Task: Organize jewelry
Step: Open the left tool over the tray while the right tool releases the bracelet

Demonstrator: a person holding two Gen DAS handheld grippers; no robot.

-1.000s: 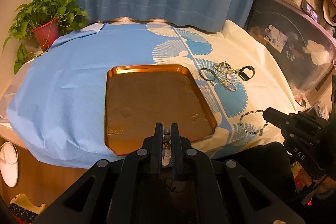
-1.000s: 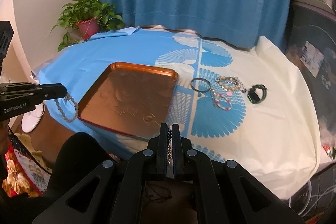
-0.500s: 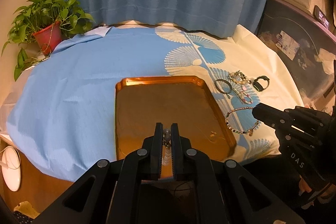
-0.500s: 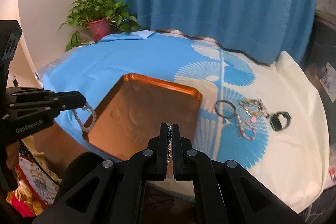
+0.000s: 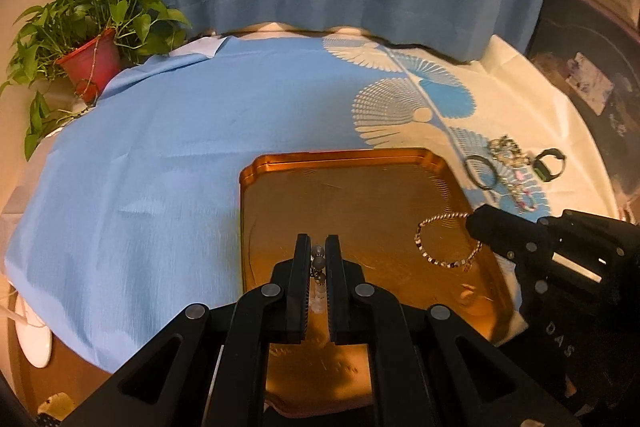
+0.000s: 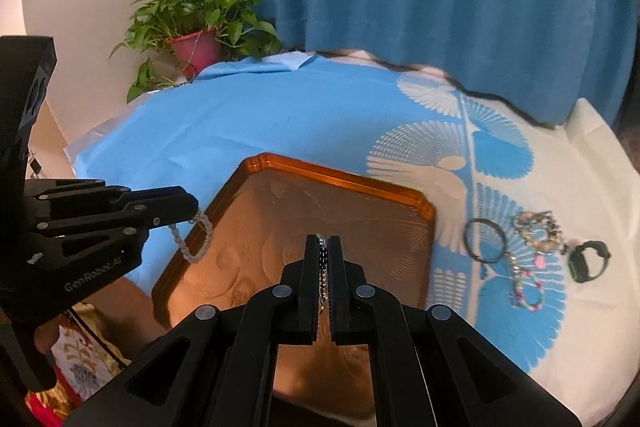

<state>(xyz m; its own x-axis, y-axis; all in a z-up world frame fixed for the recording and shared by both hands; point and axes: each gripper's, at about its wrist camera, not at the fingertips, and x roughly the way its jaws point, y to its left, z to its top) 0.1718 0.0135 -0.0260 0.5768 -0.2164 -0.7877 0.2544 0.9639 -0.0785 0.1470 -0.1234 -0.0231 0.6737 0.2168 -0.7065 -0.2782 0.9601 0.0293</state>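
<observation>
From the left wrist view, the left gripper (image 5: 318,255) is pinched tight on a bead bracelet (image 5: 318,269): round grey and pale beads stacked in the thin slot between its two black fingers (image 5: 303,259), running from the tips back toward the camera. Just beyond the tips lies the copper tray (image 5: 344,163), rectangular with notched corners, faint embossed swirls on its floor, set on a tablecloth (image 5: 160,155) that is blue on one side and cream with blue fan prints on the other. At about 3 o'clock of the tips the right gripper (image 5: 476,225) reaches in over the tray, a chain bracelet (image 5: 446,243) of small gold and dark links hanging from its tip as a loop above the tray's right part; raised letters "DAS" show on its body. At 2 o'clock, off the tray on the cloth, sits a cluster of loose jewelry (image 5: 510,167) with a dark ring and a black-and-green band. From the right wrist view, the right gripper (image 6: 323,243) is closed on the chain bracelet (image 6: 323,267), its dark and silvery links filling the narrow slot, over the tray (image 6: 340,179). At 9 o'clock the left gripper (image 6: 188,209), marked "GenRobot.AI", holds the bead bracelet (image 6: 196,239) dangling over the tray's left rim. The loose jewelry (image 6: 528,251) lies at 3 o'clock.
</observation>
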